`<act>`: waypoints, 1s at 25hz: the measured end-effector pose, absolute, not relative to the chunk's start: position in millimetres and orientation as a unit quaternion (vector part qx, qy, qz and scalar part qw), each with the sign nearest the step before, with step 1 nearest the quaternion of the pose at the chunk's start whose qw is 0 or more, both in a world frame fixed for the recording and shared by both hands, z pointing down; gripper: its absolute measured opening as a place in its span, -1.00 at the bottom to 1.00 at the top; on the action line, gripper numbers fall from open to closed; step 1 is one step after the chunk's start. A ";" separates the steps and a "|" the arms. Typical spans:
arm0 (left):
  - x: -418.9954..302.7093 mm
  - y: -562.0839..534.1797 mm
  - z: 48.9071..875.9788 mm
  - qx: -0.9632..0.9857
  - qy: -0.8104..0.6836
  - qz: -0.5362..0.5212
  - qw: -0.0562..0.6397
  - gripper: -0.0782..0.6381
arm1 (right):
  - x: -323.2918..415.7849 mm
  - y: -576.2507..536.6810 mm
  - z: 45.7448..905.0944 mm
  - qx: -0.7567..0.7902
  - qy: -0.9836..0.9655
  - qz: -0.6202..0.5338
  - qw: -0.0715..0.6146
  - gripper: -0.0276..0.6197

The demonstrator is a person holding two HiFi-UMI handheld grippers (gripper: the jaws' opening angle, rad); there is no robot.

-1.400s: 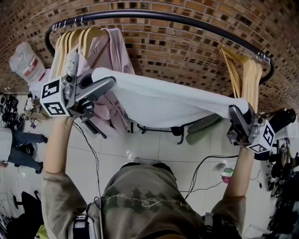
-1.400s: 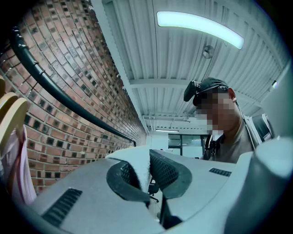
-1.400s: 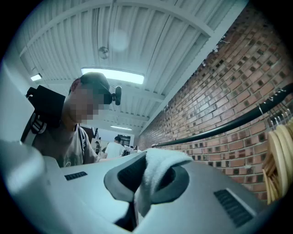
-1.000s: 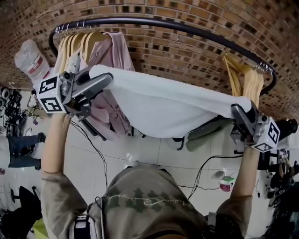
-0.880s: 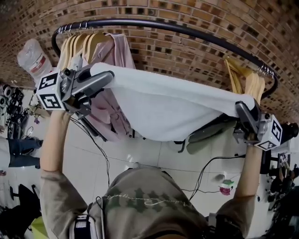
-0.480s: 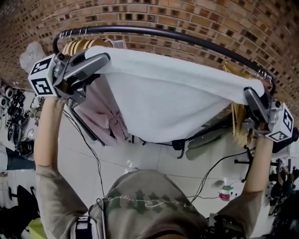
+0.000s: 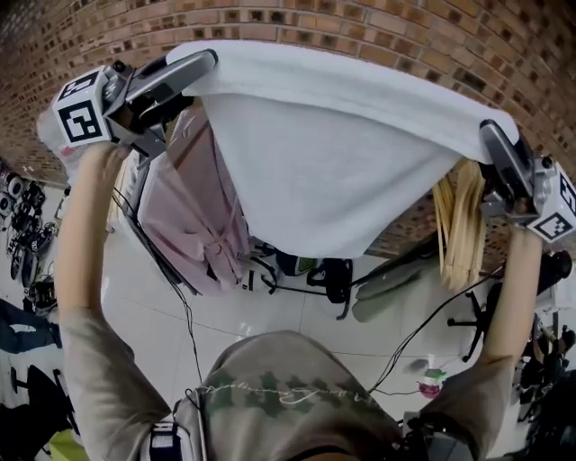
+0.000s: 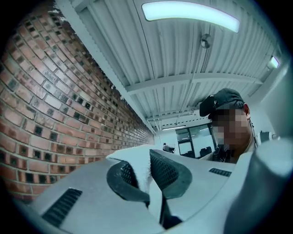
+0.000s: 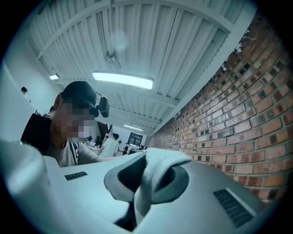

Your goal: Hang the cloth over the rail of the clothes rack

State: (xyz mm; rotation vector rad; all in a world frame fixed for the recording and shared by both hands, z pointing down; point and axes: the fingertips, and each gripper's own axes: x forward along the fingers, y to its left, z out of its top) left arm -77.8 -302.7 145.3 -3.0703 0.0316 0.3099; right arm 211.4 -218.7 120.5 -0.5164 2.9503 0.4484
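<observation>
**Cloth stretched high between both tongs**

The person is holding a white cloth [image 7: 342,153] up in front of the brick wall [image 7: 387,27], stretching it wide between two raised arms. The left tongs [image 7: 205,61] are pinching the cloth's upper left corner. Their jaws are nearly together, squeezing only a thin fold of fabric between the pads. The right tongs [image 7: 492,133] are gripping the upper right corner the same way, with a thicker bunch of cloth bulging over the jaws. The top edge is running taut from one pair to the other, and the rest is hanging down in a loose sheet. Behind it, a pink garment [image 7: 193,216] is hanging at the left and a cluster of wooden hangers [image 7: 459,230] at the right. The rail seems to be hiding behind the cloth, so whether the two are touching cannot be told.
</observation>
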 end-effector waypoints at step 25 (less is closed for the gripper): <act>-51.5 -390.0 54.1 -0.990 0.077 0.084 0.082 -0.74 | 236.5 -312.2 42.5 -0.217 0.960 0.165 0.063 -0.85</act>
